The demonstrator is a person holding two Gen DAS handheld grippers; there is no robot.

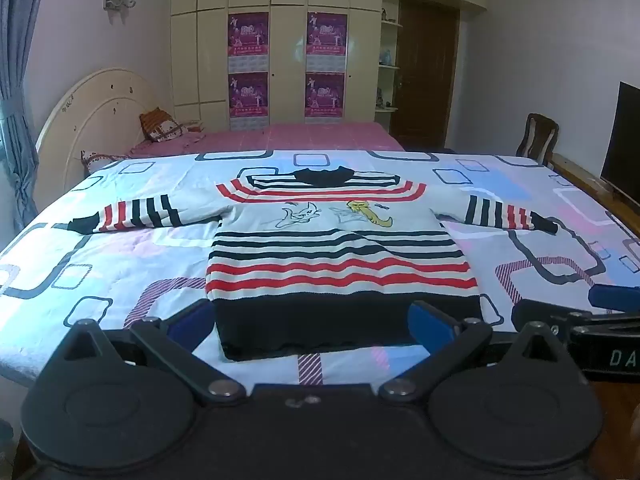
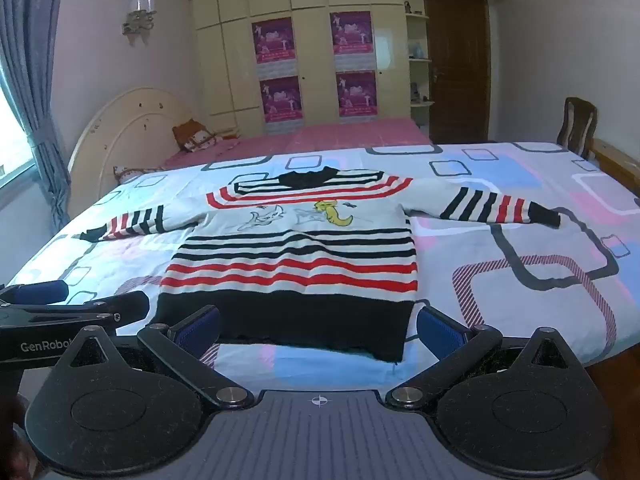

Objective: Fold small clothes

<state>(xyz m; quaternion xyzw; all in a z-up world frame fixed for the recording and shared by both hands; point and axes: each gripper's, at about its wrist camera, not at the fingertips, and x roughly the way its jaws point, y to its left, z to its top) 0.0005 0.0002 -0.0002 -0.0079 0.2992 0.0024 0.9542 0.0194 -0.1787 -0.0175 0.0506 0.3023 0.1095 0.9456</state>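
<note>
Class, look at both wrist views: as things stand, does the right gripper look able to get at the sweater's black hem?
Probably yes. The right gripper is open and empty, the black hem of the sweater lies flat just ahead of it, and nothing sits between them.

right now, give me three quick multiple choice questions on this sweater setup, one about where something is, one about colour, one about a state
1. Where does the sweater lie?
A. spread flat on the patterned bedspread
B. hung over the wooden chair
C. bunched on the pink bed

2. What colour is the band along the sweater's bottom hem?
A. yellow
B. black
C. pink

3. How do the left gripper and right gripper stand?
A. both shut on the hem
B. one open, one shut
C. both open, holding nothing

Answers:
1 A: body and both sleeves lie spread out on the bedspread.
2 B: the wide band nearest the cameras is black, below the red stripes.
3 C: each gripper's blue pads stand wide apart, with no cloth pinched.
</note>
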